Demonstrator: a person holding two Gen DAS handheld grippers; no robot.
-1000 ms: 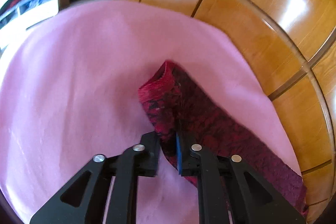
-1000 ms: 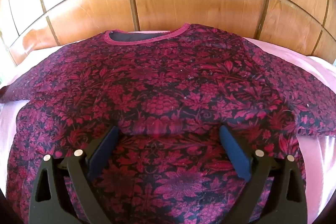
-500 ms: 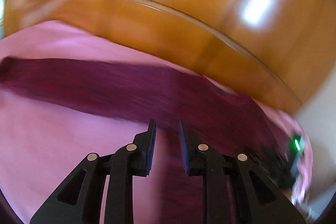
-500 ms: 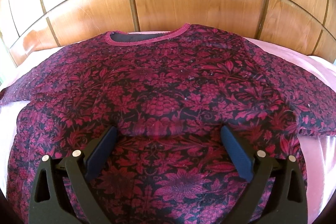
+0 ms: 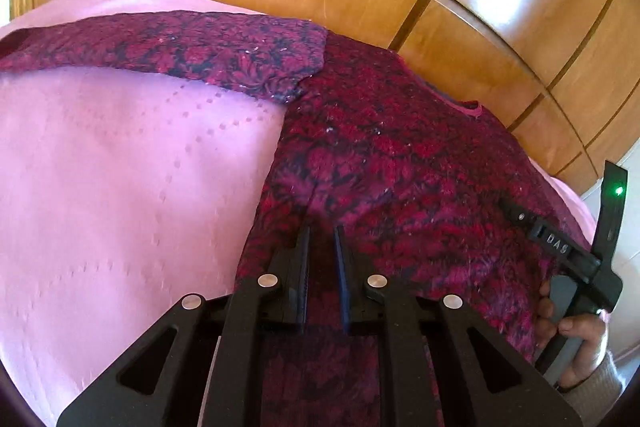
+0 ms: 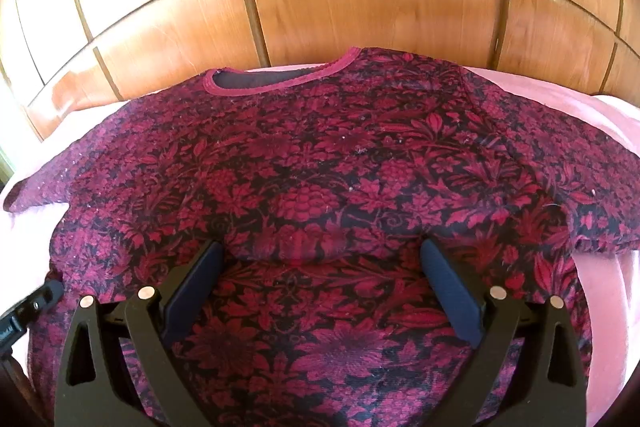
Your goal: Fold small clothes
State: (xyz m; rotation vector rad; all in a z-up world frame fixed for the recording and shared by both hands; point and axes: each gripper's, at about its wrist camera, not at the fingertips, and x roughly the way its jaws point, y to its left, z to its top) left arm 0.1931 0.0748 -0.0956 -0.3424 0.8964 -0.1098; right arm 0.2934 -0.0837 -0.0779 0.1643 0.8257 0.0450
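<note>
Swung from sleeve to body — left fingers closing above shirt, nothing between; right fingers wide, empty.

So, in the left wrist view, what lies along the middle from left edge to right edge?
Pink bedsheet → red floral shirt → right gripper, seen from the side → hand holding it.

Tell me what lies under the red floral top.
The floral top lies spread on a pink sheet, visible beside it. Whatever is beneath the sheet is covered.
</note>
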